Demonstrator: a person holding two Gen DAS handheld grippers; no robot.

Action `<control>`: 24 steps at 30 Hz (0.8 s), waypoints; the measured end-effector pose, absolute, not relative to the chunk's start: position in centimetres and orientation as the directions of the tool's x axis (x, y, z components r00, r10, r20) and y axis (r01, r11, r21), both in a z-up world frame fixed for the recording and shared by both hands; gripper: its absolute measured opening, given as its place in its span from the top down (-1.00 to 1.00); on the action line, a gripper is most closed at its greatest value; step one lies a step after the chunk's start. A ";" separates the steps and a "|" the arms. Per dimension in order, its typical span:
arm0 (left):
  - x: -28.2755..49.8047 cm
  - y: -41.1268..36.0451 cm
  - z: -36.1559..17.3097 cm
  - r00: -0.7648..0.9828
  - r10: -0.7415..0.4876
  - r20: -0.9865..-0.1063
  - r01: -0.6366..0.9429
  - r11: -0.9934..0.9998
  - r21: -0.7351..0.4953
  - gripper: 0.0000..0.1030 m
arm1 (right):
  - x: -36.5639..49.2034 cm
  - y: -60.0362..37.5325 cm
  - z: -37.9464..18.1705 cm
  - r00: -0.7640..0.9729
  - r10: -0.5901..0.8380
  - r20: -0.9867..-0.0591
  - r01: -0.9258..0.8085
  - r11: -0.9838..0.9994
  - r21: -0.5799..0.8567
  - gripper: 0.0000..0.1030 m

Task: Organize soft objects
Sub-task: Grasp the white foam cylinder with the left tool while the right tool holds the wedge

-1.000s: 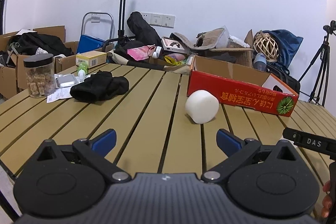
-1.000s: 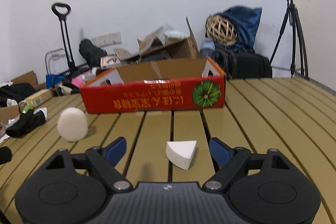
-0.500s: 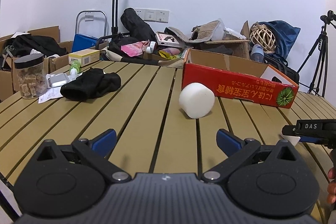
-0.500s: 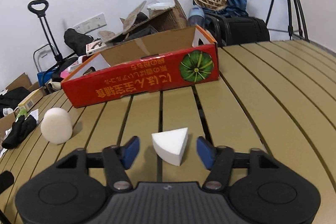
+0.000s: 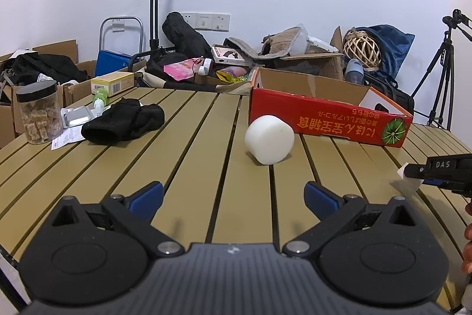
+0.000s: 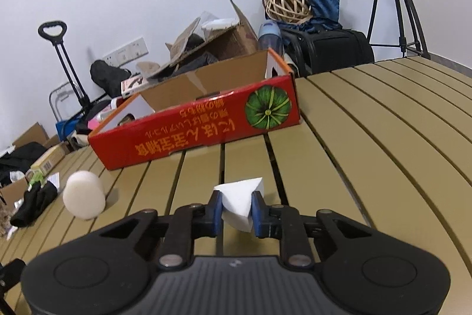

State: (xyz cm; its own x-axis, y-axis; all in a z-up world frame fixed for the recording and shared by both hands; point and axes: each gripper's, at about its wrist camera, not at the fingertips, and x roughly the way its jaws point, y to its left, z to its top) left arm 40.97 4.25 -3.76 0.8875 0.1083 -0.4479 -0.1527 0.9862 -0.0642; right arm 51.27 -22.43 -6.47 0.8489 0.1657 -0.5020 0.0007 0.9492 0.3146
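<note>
Blue pads of the right gripper [image 6: 236, 211] press both flat sides of the white foam wedge [image 6: 239, 198], which sits on the slatted tan table [image 6: 383, 155] just short of the red cardboard box [image 6: 206, 129]. The jaws have just been closing, and the wedge is now clamped between them. Foam gives under pressure, so I judge a light, steady squeeze best: lift straight up before swinging toward the box, and clear its near wall before letting go. The left gripper [image 5: 233, 195] stands wide open and empty, with the white foam cylinder [image 5: 269, 139] ahead of it, beside the box. A black cloth bundle [image 5: 124, 120] lies farther left.
</note>
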 end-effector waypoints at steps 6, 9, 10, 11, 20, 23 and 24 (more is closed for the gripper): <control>41.6 4.0 -2.9 0.886 0.099 -0.453 -0.149 0.986 -0.075 -1.00 | 50.4 -24.1 -5.5 0.863 0.181 -0.471 0.006 0.930 0.368 0.64; 42.7 3.6 -2.4 0.881 0.099 -0.462 -0.147 0.987 -0.068 -1.00 | 49.8 -25.3 -4.9 0.877 0.165 -0.452 0.021 0.925 0.378 0.64; 43.1 3.4 -2.3 0.880 0.094 -0.466 -0.140 0.988 -0.065 -1.00 | 49.6 -25.8 -4.7 0.882 0.156 -0.445 0.029 0.924 0.382 0.64; 43.7 3.1 -2.2 0.879 0.088 -0.469 -0.131 0.990 -0.060 -1.00 | 49.5 -26.3 -4.5 0.886 0.148 -0.440 0.036 0.923 0.383 0.64; 49.9 1.5 -0.8 0.847 0.110 -0.520 -0.142 0.990 -0.023 -1.00 | 49.2 -30.8 -3.8 0.907 0.073 -0.415 0.118 0.902 0.416 0.64; 52.0 1.2 -0.6 0.835 0.128 -0.536 -0.169 0.985 -0.029 -1.00 | 49.3 -31.9 -3.8 0.910 0.058 -0.410 0.135 0.894 0.427 0.64; 52.6 1.1 -0.5 0.830 0.135 -0.541 -0.180 0.983 -0.031 -1.00 | 49.3 -32.2 -3.8 0.911 0.056 -0.409 0.139 0.892 0.431 0.64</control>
